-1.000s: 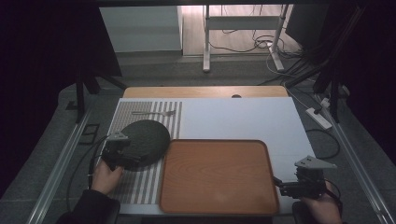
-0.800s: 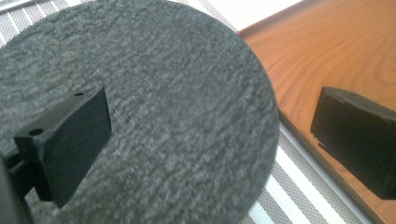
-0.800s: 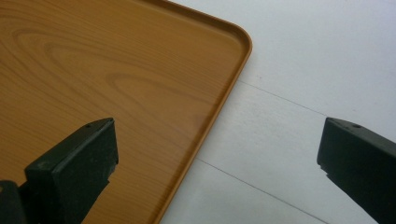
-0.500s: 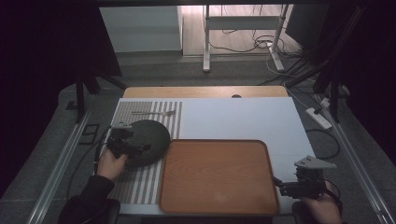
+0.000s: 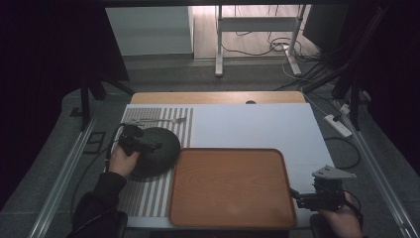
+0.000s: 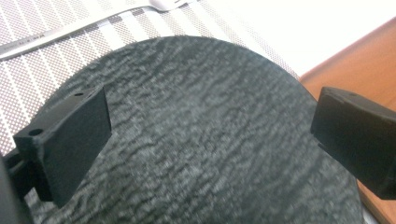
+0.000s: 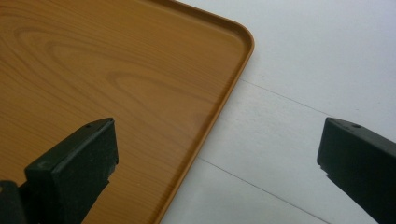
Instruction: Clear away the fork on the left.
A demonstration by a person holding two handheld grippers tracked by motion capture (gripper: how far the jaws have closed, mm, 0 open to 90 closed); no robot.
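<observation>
The left tongs (image 5: 148, 147) stood open above the dark plate (image 5: 157, 151), which lay under them on the striped mat (image 5: 148, 193) beside the wooden tray (image 5: 230, 188). The right tongs (image 5: 297, 194) were open too, at the tray's near right corner. The plate seemed stiff, rather heavy and breakable; its rim looked best for gripping. Beyond it lay a fork (image 5: 157, 120).
</observation>
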